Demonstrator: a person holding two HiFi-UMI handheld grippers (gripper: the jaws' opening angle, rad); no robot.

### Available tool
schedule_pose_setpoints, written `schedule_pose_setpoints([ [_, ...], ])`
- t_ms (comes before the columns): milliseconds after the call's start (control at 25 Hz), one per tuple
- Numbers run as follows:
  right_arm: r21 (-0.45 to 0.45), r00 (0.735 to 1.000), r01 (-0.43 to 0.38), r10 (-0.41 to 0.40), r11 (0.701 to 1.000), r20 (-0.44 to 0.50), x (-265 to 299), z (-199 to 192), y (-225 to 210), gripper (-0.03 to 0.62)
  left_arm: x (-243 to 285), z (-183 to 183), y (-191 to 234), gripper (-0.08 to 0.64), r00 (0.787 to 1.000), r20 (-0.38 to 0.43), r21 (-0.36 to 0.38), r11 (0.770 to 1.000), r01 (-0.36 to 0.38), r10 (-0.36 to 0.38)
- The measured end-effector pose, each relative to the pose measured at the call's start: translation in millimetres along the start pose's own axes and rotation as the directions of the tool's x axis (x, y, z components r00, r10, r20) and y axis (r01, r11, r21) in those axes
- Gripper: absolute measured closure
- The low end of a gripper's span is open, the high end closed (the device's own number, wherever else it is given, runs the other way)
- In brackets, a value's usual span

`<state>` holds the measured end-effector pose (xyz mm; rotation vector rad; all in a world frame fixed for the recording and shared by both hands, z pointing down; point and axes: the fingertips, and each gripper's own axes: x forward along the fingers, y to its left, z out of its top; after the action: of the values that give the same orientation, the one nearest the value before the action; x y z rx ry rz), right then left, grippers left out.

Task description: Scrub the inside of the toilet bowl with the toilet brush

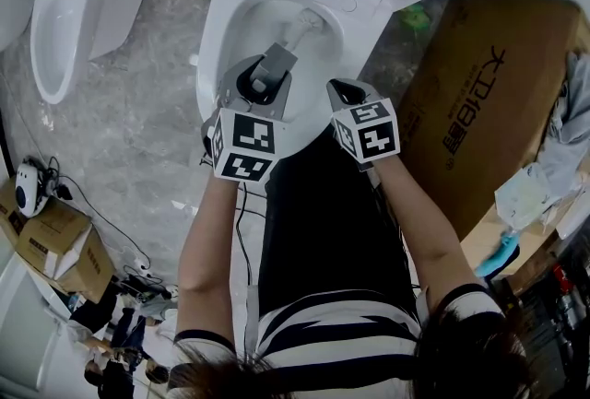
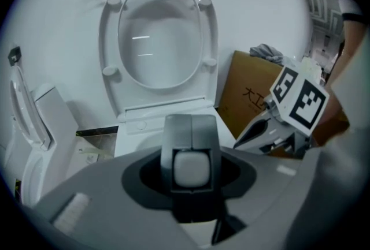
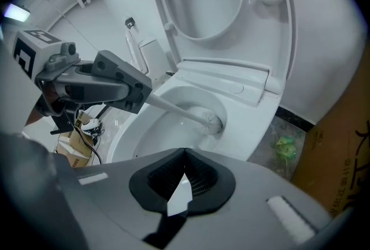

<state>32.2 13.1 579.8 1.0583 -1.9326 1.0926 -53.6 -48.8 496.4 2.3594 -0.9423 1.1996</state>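
Left gripper (image 2: pixel 190 127) clamping brush (image 3: pixel 179 110), right gripper (image 3: pixel 185 156) closed (empty)

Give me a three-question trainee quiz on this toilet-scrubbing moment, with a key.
1. Multiple choice: what grips the toilet brush? A) the left tongs B) the right tongs C) a bare hand
2. True or false: the toilet seat is folded down over the toilet bowl.
3. Fill in: the brush's head sits inside the ____.
Key: 1 A; the right tongs are shut on nothing. 2 False; the toilet seat stands raised. 3 toilet bowl.
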Motion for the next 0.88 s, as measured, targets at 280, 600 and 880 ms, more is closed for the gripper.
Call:
schedule_pose_setpoints([
  [280,0.001,1.000,0.007,-0.007,1.000,-0.005,-1.8,-3.1,-1.0,0.597,-3.7,-6.4,-12.3,0.560,0.994,-0.018,0.058,0.992,0.110,-0.109],
  [600,-0.007,1.000,0.010,-0.010,1.000,-0.014,-3.6,-8.4,1.7,0.597,-17.1,-19.5,-25.3,0.560,0.974,-0.035,0.076,0.972,0.224,-0.222],
  [880,-0.024,1.000,0.004,-0.005,1.000,-0.020,-6.0,-12.5,8.0,0.597,-38.3,-42.3,-40.2,0.560,0.957,-0.116,0.132,0.950,0.282,-0.267],
])
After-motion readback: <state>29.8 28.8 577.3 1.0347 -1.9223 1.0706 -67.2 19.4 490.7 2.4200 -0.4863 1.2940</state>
